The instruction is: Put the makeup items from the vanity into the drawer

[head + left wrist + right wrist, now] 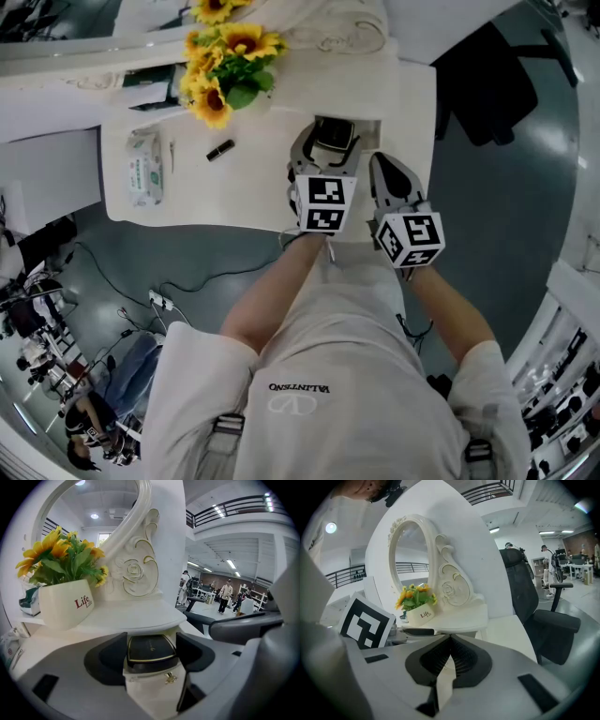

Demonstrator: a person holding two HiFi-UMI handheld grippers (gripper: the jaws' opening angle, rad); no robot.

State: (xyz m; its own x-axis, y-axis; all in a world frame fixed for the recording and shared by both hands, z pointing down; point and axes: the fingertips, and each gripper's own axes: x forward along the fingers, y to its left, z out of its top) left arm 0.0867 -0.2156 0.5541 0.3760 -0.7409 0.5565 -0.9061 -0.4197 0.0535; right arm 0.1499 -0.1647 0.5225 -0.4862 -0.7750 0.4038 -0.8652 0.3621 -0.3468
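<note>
- While the left claw (151,653) pinches a black compact (149,646) by its sides, the compact sits just above the open drawer (154,693).
- The right claw (449,657) is pressed together, empty.
- A lipstick (220,149) lies on the table (253,192), near the flowers (225,66).

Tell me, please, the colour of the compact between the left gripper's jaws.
Black compact case, gold rim; left gripper view.
</note>
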